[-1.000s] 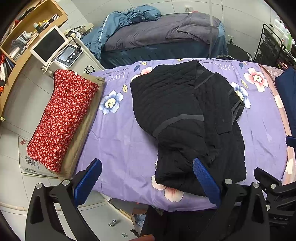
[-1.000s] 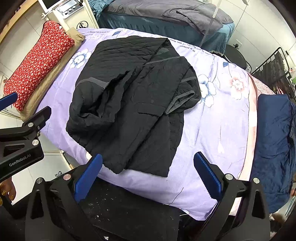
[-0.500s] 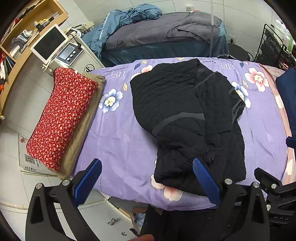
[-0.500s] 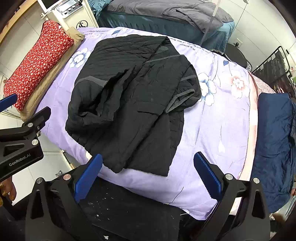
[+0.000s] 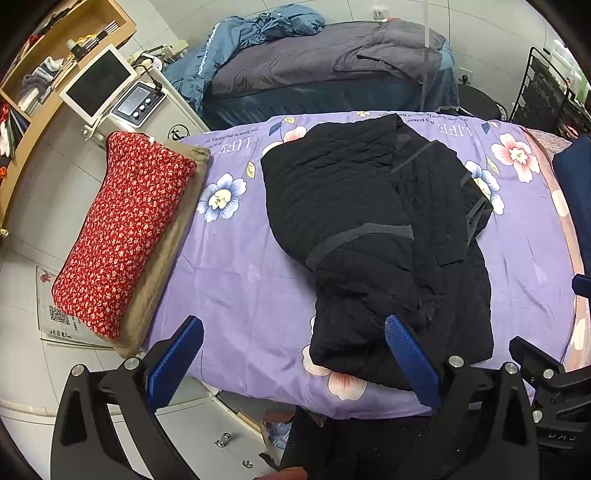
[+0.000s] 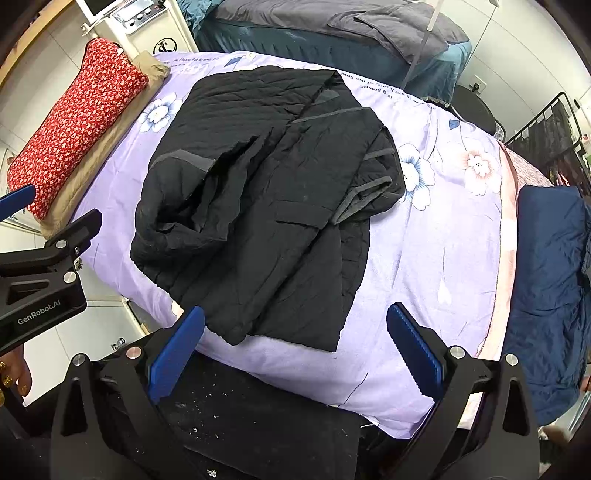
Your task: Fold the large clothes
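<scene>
While both jaws stand spread wide and hold nothing, the black quilted jacket with grey trim (image 6: 258,206) lies crumpled on the purple flowered bedsheet (image 6: 436,258). The left gripper (image 5: 293,356) and right gripper (image 6: 293,343) hang above the bed's near edge, apart from the cloth; a red flowered pillow (image 5: 118,229) lies to the left.

Jacket (image 5: 369,229): black, quilted stitch pattern, grey bands across sleeves and along collar edge. Bedsheet (image 5: 240,280): lilac-purple, printed with large flowers in white-blue and pink-white (also dark lettering near far edge); pink border strip on one side. Pillow (image 5: 118,236): red, small white floral print, resting on a tan cushion (image 5: 162,266). Folded cloth (image 6: 550,288) at sheet's side: navy blue. Far bed (image 5: 317,62): grey cover, teal-blue base, light blue garment (image 5: 240,33). Finger pads (image 5: 175,363) of both grippers: blue, ridged; frames black.
</scene>
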The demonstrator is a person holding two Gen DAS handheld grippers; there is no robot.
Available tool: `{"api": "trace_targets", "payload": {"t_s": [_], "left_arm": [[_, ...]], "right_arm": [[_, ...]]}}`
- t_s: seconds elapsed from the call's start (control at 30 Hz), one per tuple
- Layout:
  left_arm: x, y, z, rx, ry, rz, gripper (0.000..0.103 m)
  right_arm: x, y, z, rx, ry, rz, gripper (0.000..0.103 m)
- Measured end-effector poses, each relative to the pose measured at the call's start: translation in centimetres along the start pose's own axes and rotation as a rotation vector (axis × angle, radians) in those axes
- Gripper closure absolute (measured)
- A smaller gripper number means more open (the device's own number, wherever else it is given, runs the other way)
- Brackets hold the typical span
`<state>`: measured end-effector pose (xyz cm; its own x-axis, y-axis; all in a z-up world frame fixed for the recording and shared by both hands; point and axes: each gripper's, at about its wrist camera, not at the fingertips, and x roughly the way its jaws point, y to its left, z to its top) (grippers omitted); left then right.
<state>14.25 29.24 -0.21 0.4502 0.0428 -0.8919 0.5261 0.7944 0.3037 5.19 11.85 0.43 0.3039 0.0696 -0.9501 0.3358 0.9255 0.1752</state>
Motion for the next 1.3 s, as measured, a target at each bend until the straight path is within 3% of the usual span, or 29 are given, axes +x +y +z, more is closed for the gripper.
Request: {"api": "trace_targets", "payload": {"t_s": [0.3,0.43,0.5,0.6,0.73,0.83,0.9,0.93,0.97,1.0,1.03,1.1,1.13,1.17,1.23,1.3], "left_arm": [[1.1,1.2,1.2,0.007,-0.017,-0.032,0.006],[2.4,3.8,2.7,0.000,-0.018,-0.074,0.006],[2.7,5.0,4.4,0.015,-0.050,-0.118,0.006],[3.3,5.1,8.1,0.056,-0.096,-0.266,0.006],[7.5,0.0,13.0,0.202,-0.054,-0.392,0.006],[12.5,-6.2,13.7,0.396,0.041,-0.287,0.009],[16.2,-9.5,12.6,0.532,0.102,-0.206,0.011],[18.0,-10.3,12.0,0.558,0.147,-0.174,0.016],[20.0,-10.7,11.2,0.554,0.202,-0.172,0.028],[21.6,-10.6,10.5,0.532,0.237,-0.186,0.032],[22.8,-10.1,9.8,0.506,0.255,-0.200,0.034],[23.7,-9.3,8.4,0.502,0.250,-0.184,0.049],[23.9,-8.7,7.6,0.500,0.241,-0.185,0.054],[24.0,-8.1,7.0,0.498,0.236,-0.160,0.076],[23.8,-6.4,5.9,0.478,0.227,-0.152,0.085],[23.2,-4.1,5.3,0.412,0.221,-0.177,0.089]], "right_arm": [[1.0,-1.5,0.1,0.020,-0.027,0.034,0.006],[1.8,-5.5,-0.3,0.156,-0.081,0.109,0.006],[2.5,-8.0,-0.4,0.247,-0.095,0.155,0.006],[5.0,-12.1,-0.3,0.400,-0.112,0.259,0.006],[11.2,-15.0,0.1,0.512,-0.045,0.322,0.006],[16.3,-15.9,-0.2,0.607,-0.004,0.388,0.018],[19.0,-15.8,-0.2,0.614,0.012,0.352,0.018],[20.8,-15.7,-0.4,0.619,0.030,0.337,0.019],[22.5,-15.7,-0.7,0.641,0.067,0.316,0.020],[23.8,-15.5,-1.0,0.667,0.096,0.322,0.030],[25.0,-15.1,-1.3,0.696,0.110,0.378,0.032],[24.9,-13.9,-1.3,0.653,0.064,0.343,0.034],[24.8,-13.1,-1.0,0.605,0.044,0.354,0.062],[24.9,-12.8,-1.0,0.612,0.038,0.440,0.079],[24.3,-12.7,-0.6,0.641,0.044,0.445,0.094],[22.5,-12.2,1.2,0.592,0.025,0.417,0.096]]}}
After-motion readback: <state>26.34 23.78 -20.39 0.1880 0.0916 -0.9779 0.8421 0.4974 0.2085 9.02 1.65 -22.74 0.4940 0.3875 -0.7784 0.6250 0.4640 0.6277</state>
